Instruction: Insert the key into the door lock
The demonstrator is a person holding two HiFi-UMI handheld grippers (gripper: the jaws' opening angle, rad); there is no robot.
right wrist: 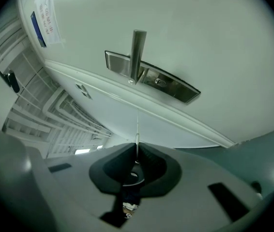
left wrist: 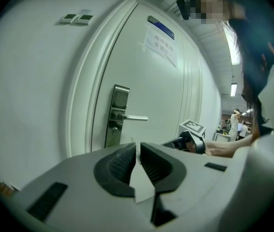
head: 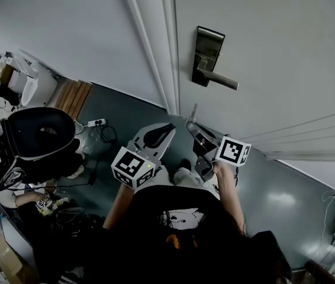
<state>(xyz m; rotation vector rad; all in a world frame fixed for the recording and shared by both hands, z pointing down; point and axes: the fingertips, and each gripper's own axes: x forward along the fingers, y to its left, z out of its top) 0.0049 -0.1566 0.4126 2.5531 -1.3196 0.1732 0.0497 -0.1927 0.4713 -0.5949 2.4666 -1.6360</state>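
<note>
White door carries the lock at one o'clock from both grippers. The left gripper has its jaws together and looks empty. The right gripper pinches the key, its blade pointing doorward, well apart from the lock. Nothing is inserted yet; approach, aiming and the push remain.

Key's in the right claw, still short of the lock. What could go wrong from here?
1. The right claw holds the key with its long thin blade sticking out past the tips; the blade may twist or slip when it meets the lock plate.
2. In the right gripper view the blade points at the root of the lever handle, not the keyhole beside it, so it may miss and scrape.
</note>
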